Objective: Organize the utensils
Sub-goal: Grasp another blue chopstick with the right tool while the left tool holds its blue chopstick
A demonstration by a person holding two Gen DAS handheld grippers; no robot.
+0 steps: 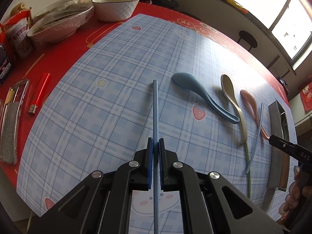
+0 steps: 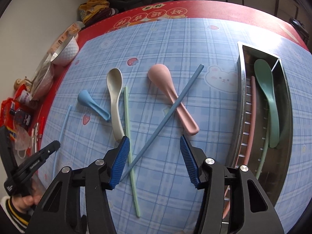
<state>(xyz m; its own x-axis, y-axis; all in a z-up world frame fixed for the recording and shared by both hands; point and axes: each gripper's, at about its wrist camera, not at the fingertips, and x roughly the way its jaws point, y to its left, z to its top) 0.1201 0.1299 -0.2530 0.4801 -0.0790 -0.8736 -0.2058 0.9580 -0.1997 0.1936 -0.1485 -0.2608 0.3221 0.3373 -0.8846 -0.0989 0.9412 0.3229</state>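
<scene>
My left gripper (image 1: 155, 143) is shut on a light blue chopstick (image 1: 155, 113) that points forward over the blue plaid mat (image 1: 109, 89). My right gripper (image 2: 155, 142) is open above a darker blue chopstick (image 2: 165, 117) that lies across a pink spoon (image 2: 169, 95). A green chopstick (image 2: 129, 136), a cream spoon (image 2: 115, 93) and a blue spoon (image 2: 91, 103) lie to its left. A metal utensil tray (image 2: 241, 89) at the right holds a green spoon (image 2: 269, 97), a pink chopstick (image 2: 251, 105) and a green chopstick (image 2: 263, 156). The left gripper (image 2: 51, 146) shows at the lower left of the right wrist view.
A white bowl (image 1: 115, 5), wrapped dishes (image 1: 58, 23) and snack packets (image 1: 19, 37) stand at the back left on the red tablecloth (image 1: 64, 56). A red lighter (image 1: 40, 93) and a clear case (image 1: 11, 120) lie at the left. A black stool (image 1: 247, 39) stands beyond the table.
</scene>
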